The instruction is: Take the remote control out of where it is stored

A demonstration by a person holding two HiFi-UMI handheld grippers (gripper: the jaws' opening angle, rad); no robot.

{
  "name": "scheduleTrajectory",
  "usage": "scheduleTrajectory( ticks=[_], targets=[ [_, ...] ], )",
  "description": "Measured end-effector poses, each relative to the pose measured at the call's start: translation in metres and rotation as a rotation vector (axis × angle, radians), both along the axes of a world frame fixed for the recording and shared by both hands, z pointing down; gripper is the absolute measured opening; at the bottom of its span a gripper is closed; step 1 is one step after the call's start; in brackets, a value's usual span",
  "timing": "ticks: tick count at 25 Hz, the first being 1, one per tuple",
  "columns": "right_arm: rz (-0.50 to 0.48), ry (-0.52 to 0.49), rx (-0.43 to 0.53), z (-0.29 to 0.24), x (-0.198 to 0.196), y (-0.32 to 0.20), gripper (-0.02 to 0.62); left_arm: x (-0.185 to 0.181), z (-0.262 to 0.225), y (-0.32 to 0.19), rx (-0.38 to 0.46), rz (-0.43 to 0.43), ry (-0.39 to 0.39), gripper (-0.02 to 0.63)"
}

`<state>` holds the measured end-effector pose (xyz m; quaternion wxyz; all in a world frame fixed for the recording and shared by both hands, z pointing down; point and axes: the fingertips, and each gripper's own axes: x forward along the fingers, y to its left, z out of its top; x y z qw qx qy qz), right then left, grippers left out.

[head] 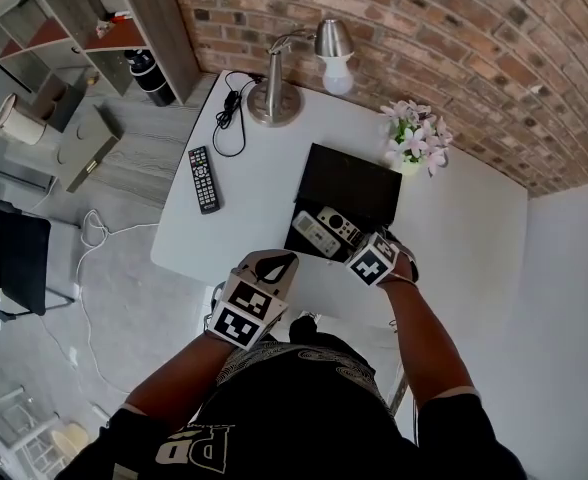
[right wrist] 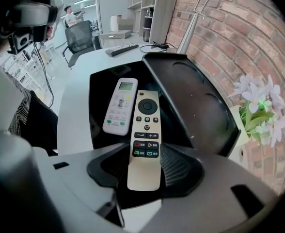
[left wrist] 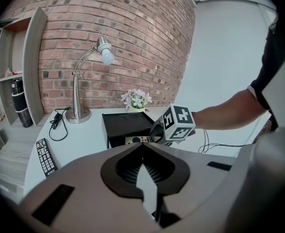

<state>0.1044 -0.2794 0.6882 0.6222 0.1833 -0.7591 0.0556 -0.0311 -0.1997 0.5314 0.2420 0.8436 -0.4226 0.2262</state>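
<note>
A black box [head: 349,168] lies open on the white table [head: 454,238], its lid [right wrist: 191,96] tipped back. Inside lie a white remote [right wrist: 120,106] [head: 314,235] and a slim beige remote [right wrist: 146,130] [head: 339,226] side by side. My right gripper [right wrist: 145,152] [head: 356,246] stands open at the box's near edge, and the beige remote's near end lies between its jaws. I cannot see the pads pressing on it. My left gripper [left wrist: 142,147] [head: 282,260] hovers shut and empty over the table's front edge, left of the box.
A black TV remote [head: 203,178] lies at the table's left edge. A desk lamp [head: 274,93] with a coiled cable [head: 229,113] stands at the back, and a pot of flowers [head: 414,138] sits beside the box. A brick wall runs behind, with shelves at the far left.
</note>
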Motion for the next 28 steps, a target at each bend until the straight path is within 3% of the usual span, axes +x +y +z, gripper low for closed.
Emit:
scheduleTrajectory(
  ticks=[6, 12, 21, 28],
  targets=[
    [-0.03, -0.023, 0.024, -0.018, 0.005, 0.012, 0.196, 0.003, -0.008, 0.003, -0.015, -0.023, 0.088, 0.006],
    [0.018, -0.106, 0.07, -0.041, 0.004, 0.027, 0.196, 0.003, -0.012, 0.008, 0.009, -0.023, 0.09, 0.006],
    [0.307, -0.408, 0.091, -0.082, 0.005, 0.041, 0.195, 0.024, -0.02, 0.017, 0.047, 0.041, 0.092, 0.006],
    [0.64, -0.509, 0.123, -0.084, 0.07, 0.042, 0.196, 0.063, -0.026, 0.023, 0.084, 0.168, 0.072, 0.006]
  ],
)
